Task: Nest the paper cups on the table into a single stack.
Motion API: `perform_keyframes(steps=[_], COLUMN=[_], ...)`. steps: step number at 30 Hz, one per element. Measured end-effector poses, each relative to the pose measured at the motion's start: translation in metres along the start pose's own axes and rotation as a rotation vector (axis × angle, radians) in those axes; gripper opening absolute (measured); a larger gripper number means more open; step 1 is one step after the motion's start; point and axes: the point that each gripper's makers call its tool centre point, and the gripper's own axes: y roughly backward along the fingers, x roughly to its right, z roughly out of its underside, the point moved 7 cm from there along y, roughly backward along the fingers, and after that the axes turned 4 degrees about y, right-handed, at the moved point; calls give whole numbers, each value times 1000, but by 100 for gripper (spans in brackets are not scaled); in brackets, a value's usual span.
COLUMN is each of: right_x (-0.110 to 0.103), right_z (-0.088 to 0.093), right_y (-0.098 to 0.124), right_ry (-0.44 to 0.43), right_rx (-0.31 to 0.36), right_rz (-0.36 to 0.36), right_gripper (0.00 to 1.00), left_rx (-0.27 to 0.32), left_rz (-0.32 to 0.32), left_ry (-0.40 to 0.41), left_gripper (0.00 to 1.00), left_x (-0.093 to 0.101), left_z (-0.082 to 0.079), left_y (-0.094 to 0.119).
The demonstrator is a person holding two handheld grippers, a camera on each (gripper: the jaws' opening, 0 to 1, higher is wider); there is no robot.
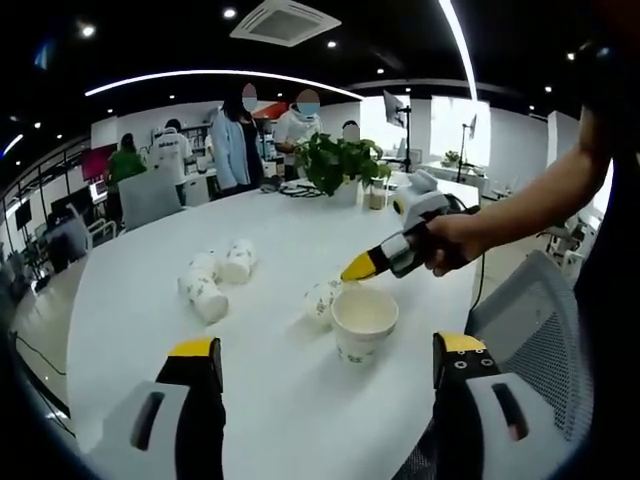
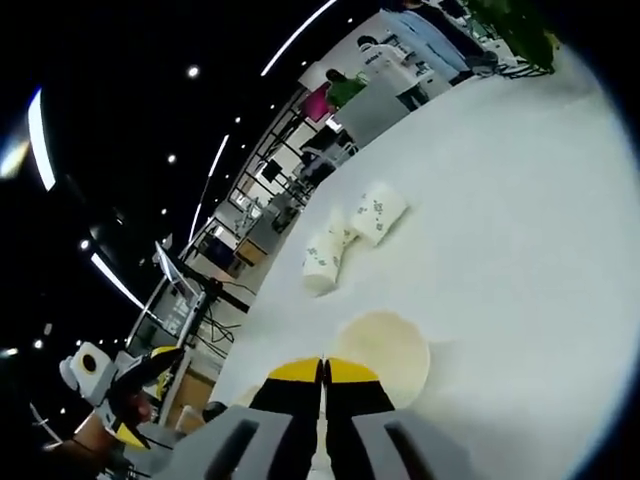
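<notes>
The right gripper [image 2: 322,372], jaws closed and empty, hovers by the upright paper cup [image 1: 364,320] at centre frame and could topple it; the left gripper [image 1: 325,360] gapes open.

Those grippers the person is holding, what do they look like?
Each is a handheld tool with a grey-white body. The left gripper has black jaws capped with yellow tips and dark slots in its body. The right gripper shows the same yellow tip and a dark cable trailing away.
</notes>
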Motion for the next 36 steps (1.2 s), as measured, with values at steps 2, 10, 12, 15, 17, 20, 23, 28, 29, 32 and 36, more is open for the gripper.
perform_keyframes(steps=[2,10,12,15,17,20,23,28,29,32,36], right_x=[0,-7,-9,-10,-13,-18,-26,-39,-40,-55,-61], right_z=[-2,-13,-15,-19,-22,-27,-32,-36,-36,-35,-34], right_y=[2,13,15,18,19,21,23,26,26,31,33], right_ry=[5,55,58,73,92,145,213,310,326,361,444], right_rx=[8,37,45,55,57,47,31,-8,-15,-31,-72], right_rz=[2,0,-1,-1,-5,-5,-15,-17,-18,-19,-13], right_gripper=[0,0,0,0,0,0,0,0,0,0,0], left_rx=[0,3,3,4,4,1,1,-2,-2,0,2], left_rz=[1,7,9,13,15,19,22,23,24,24,23], left_ry=[-2,-3,-7,-8,-11,-15,-15,-18,-17,-15,-15], left_gripper=[86,87,88,88,89,89,89,89,89,89,90], left_x=[-1,0,0,1,1,3,2,1,1,0,1], left_z=[0,-1,-1,-1,-2,-3,-3,-3,-3,-2,-3], left_y=[0,-2,-2,-3,-3,-5,-5,-6,-6,-6,-5])
